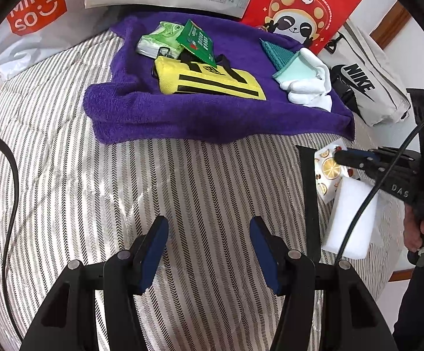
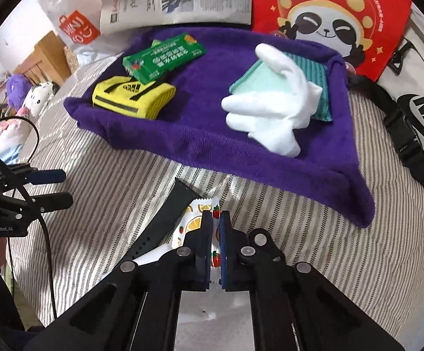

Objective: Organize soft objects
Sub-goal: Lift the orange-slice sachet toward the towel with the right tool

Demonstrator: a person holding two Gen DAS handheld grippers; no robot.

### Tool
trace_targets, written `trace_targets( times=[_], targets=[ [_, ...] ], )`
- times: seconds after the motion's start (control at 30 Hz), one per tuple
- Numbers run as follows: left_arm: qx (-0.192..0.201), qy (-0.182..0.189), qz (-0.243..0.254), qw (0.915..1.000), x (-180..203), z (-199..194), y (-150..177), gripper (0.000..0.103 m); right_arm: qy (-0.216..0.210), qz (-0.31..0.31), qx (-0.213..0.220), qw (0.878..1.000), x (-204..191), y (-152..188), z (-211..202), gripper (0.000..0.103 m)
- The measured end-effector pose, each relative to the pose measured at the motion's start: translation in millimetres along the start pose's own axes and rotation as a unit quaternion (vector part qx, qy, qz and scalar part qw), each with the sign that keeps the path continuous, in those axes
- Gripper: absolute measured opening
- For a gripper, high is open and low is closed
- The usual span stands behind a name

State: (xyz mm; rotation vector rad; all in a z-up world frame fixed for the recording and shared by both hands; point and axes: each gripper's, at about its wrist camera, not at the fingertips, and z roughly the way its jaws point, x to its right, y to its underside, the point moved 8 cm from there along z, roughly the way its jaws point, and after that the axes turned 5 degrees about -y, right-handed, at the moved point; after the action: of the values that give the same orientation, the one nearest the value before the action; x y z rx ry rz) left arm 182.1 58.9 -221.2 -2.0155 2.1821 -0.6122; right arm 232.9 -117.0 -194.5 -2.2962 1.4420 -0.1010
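Right hand-held gripper [image 2: 216,219] is pinching fruit-print packet [image 2: 195,219] just off purple towel [image 2: 200,128]; left hand-held gripper [image 1: 209,231] is hovering wide, empty. Glove, pouches are sitting on towel already; packet, strap, foam pending, prob.

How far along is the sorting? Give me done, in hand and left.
Done: the yellow pouch, green packet, tissue pack, white glove and teal cloths lie on the purple towel.
In hand: the right gripper is shut on the fruit-print packet; the left gripper is open, holding nothing.
Left: the black strap and white sponge lie on the striped bedspread.
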Motion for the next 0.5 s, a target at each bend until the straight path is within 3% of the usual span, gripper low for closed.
trace_targets(
  times=[0.3,0.5],
  targets=[
    [0.003,0.001,-0.007,1.0000,0,-1,1,0.056,0.022,0.014,0.043,0.999,20,-15,-34,0.002],
    [0.012,0.001,-0.003,0.9999,5,-7,-7,0.056,0.003,-0.001,0.064,0.998,8,-36,-53,0.002]
  ],
)
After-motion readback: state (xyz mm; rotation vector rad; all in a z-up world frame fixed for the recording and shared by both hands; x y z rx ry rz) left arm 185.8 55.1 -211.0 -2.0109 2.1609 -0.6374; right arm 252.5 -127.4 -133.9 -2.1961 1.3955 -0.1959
